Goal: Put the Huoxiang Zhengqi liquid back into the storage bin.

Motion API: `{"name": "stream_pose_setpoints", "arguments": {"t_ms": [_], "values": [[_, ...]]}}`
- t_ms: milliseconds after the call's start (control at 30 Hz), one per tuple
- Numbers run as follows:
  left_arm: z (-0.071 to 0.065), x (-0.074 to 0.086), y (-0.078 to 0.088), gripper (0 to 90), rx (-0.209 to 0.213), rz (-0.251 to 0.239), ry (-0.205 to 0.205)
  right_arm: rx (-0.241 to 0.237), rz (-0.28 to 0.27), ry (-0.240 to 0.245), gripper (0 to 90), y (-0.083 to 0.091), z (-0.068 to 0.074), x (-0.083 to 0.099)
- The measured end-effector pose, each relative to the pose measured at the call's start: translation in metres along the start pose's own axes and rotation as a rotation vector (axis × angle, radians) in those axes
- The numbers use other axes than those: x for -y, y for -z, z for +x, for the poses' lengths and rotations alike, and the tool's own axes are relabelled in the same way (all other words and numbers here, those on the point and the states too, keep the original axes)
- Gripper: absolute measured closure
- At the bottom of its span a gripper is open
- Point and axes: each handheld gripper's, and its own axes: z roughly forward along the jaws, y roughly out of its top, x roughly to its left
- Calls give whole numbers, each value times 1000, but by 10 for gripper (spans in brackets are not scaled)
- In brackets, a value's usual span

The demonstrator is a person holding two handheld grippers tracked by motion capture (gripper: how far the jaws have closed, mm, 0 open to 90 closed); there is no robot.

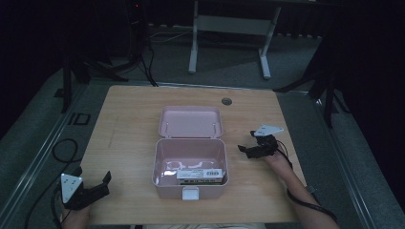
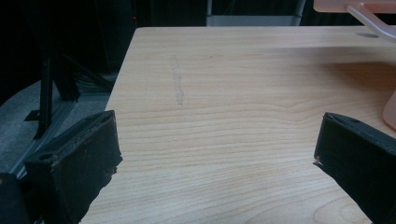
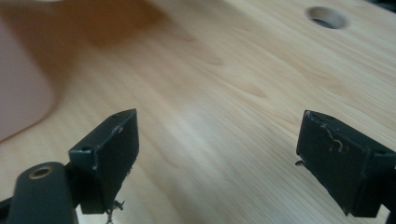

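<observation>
High view: pink box (image 1: 190, 168) open mid-worktop (image 1: 129, 124), carton (image 1: 201, 174) inside. Left tool (image 1: 98, 183) near-left, right tool (image 1: 248, 149) right of box, both jaws apart, empty.

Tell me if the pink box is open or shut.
Open: the pink box has its lid swung back, showing a packet inside.

A wooden table (image 1: 129, 124) carries an open pink box (image 1: 190, 186), perhaps holding a small carton.
</observation>
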Motion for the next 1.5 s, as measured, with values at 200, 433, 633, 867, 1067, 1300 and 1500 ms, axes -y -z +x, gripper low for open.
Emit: {"name": "stream_pose_setpoints", "arguments": {"t_ms": [200, 433, 633, 867, 1067, 1300, 1500], "values": [[0, 0, 0, 4, -1, 1, 2, 120, -13, -18, 130, 1, -2, 15], [0, 0, 0, 4, -1, 3, 2, 178, -45, -70, 130, 10, -7, 23], [0, 0, 0, 4, -1, 3, 2, 222, -94, -181, 133, 24, -21, 32], [0, 0, 0, 4, -1, 5, 1, 277, -80, -248, 133, 34, -31, 43], [0, 0, 0, 4, 0, 6, 0, 299, -104, -325, 133, 45, -37, 51], [-1, 0, -1, 4, 4, 8, -7, 337, -135, -427, 133, 55, -47, 61], [-1, 0, -1, 4, 5, 7, -2, 361, -151, -502, 134, 63, -54, 66]]}}
